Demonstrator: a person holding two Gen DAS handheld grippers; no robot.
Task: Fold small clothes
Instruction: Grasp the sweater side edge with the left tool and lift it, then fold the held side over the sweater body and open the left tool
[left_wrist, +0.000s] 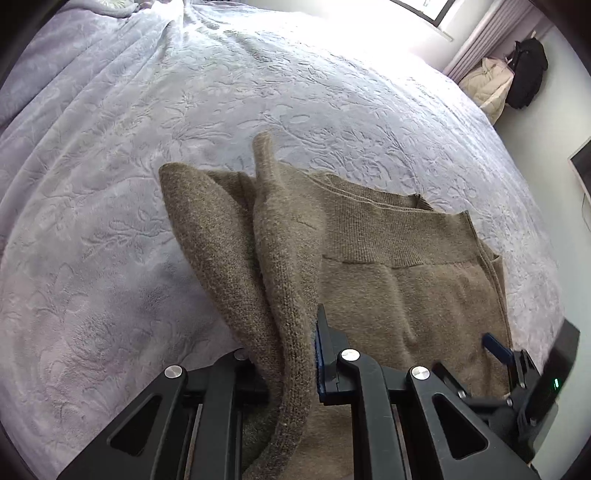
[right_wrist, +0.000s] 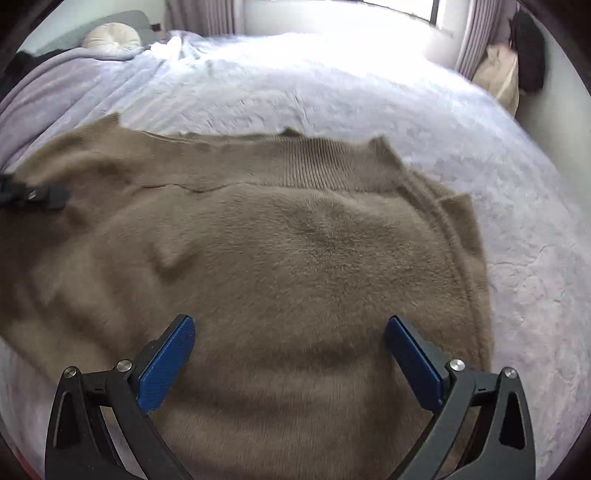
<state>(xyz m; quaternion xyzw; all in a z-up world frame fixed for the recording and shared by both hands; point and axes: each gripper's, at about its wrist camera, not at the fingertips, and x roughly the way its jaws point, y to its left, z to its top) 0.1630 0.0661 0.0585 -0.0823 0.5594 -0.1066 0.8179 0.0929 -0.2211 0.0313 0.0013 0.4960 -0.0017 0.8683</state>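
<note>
— How is the left gripper (left_wrist: 284, 369) built?

— Black angular linkage arms are seen, pinned with round silver screws, with triangular cut-outs in the outer arms. A blue ribbed pad is fitted inside one finger.

— And the right gripper (right_wrist: 290, 354)?

— The same black frame and silver screws are shown. Blue textured pads (right_wrist: 166, 363) are mounted on both fingers.

- Wide bed, pale lilac embossed blanket (left_wrist: 258, 92), rumpled at far left.
- Bright window (right_wrist: 369, 11) beyond; glare washes out detail.
- Pleated curtain (left_wrist: 480, 40) at right.
- Black bag (left_wrist: 528, 74), cream coat, probably hung on wall.
- Round cushion (right_wrist: 110, 35).
</note>
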